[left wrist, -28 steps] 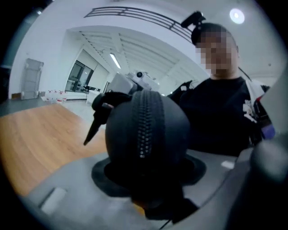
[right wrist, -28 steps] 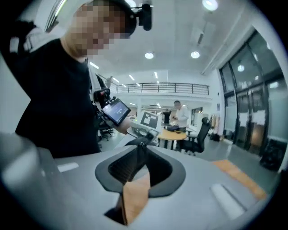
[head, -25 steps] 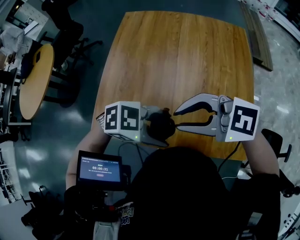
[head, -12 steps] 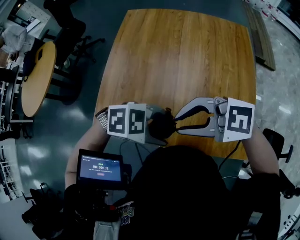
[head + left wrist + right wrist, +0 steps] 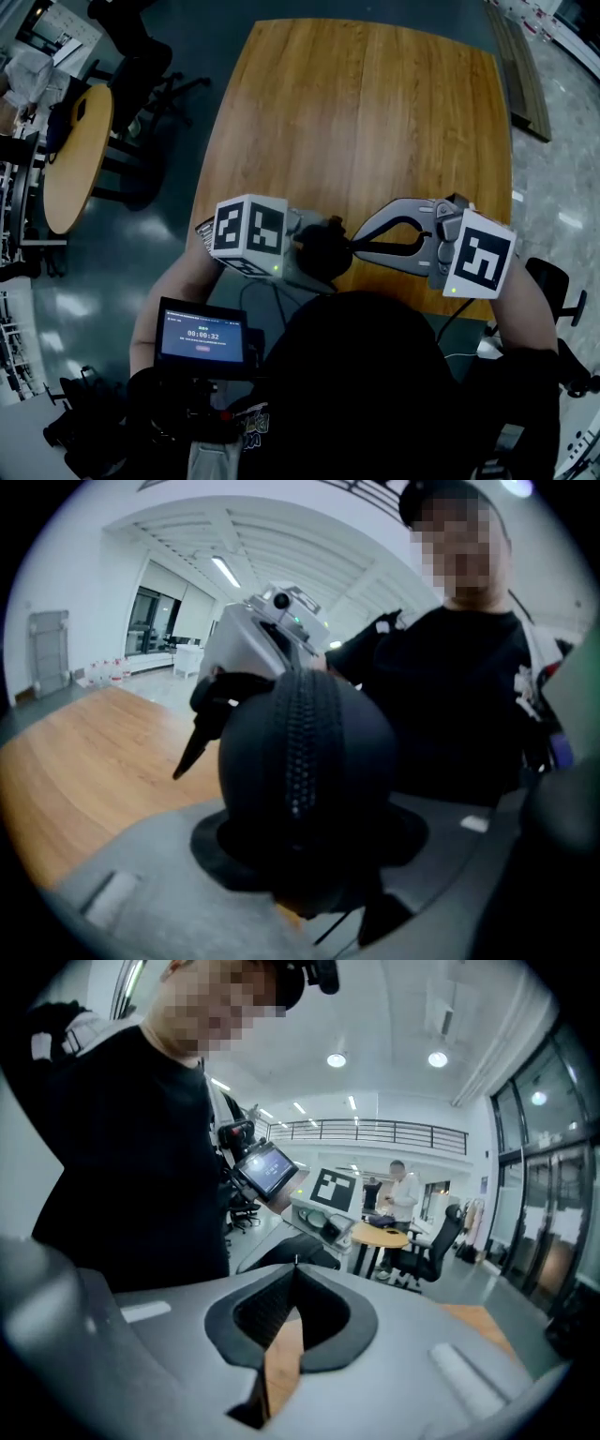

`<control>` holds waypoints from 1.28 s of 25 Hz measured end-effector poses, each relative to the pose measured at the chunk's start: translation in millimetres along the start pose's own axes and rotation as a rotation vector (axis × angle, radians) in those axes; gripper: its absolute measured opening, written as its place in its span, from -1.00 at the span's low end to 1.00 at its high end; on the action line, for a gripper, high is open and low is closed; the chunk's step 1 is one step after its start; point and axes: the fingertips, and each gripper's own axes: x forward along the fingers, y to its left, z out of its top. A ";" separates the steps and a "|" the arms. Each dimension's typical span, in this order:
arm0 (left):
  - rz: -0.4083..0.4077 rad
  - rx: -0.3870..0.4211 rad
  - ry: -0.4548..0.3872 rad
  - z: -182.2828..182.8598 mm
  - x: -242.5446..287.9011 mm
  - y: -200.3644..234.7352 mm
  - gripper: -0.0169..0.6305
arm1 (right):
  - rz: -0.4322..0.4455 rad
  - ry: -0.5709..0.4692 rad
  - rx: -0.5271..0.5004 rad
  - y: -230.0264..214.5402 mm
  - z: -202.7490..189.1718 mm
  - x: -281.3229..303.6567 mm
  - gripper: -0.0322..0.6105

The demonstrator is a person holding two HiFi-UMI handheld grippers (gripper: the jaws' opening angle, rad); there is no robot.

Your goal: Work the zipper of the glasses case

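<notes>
A black, rounded glasses case (image 5: 326, 247) sits between the jaws of my left gripper (image 5: 307, 259), which is shut on it just above the table's near edge. In the left gripper view the case (image 5: 305, 761) fills the middle, its zipper teeth (image 5: 302, 747) running down the end that faces the camera. My right gripper (image 5: 354, 246) has just been closing and is now shut, its tips against the case's right side. In the right gripper view the fingertips (image 5: 295, 1269) meet, with only a thin sliver at their point. I cannot tell whether that sliver is the zipper pull.
The wooden table (image 5: 366, 112) stretches away beyond the grippers. A small screen (image 5: 202, 336) hangs at the holder's chest. A round table (image 5: 70, 159) and office chairs stand on the floor to the left. Another person (image 5: 398, 1190) stands far off.
The right gripper's jaws went from partly open to shut beside the case, and its marker cube rolled and dropped slightly. The left gripper and case stayed almost still.
</notes>
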 end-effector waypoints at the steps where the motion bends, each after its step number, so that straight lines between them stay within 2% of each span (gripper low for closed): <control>1: -0.035 -0.025 -0.074 8.3 -1.4 -3.3 -0.18 | -0.050 0.007 -0.044 -3.4 4.0 -2.2 -0.89; 4: -0.136 -0.087 -0.304 36.3 -6.3 -12.9 -0.18 | -0.190 0.057 -0.202 -10.6 16.2 -10.9 -0.89; 6: -0.169 -0.118 -0.398 48.0 -10.8 -14.2 -0.19 | -0.240 0.121 -0.286 -13.0 16.4 -15.6 -0.89; 10: -0.181 -0.146 -0.415 48.0 -13.6 -11.9 -0.19 | -0.270 0.237 -0.426 -11.5 10.5 -19.1 -0.89; 13: -0.229 -0.159 -0.453 53.4 -17.3 -17.4 -0.18 | -0.306 0.269 -0.502 -12.5 14.9 -21.8 -0.89; 18: -0.294 -0.196 -0.553 64.9 -19.4 -25.4 -0.18 | -0.299 0.217 -0.444 -11.7 19.5 -24.5 -0.89; 23: -0.293 -0.193 -0.516 56.8 -11.6 -25.7 -0.18 | -0.178 0.177 -0.310 -1.9 15.3 -25.1 -0.89; 26: -0.261 -0.182 -0.467 50.0 -6.0 -24.6 -0.18 | -0.116 0.190 -0.291 -1.6 12.2 -21.2 -0.89; 29: -0.295 -0.178 -0.479 57.4 -7.6 -30.4 -0.18 | -0.081 0.125 -0.228 -2.8 17.2 -21.8 -0.87; 32: -0.320 -0.177 -0.467 58.8 -8.5 -32.9 -0.18 | -0.009 0.084 -0.161 -1.6 19.8 -19.6 -0.86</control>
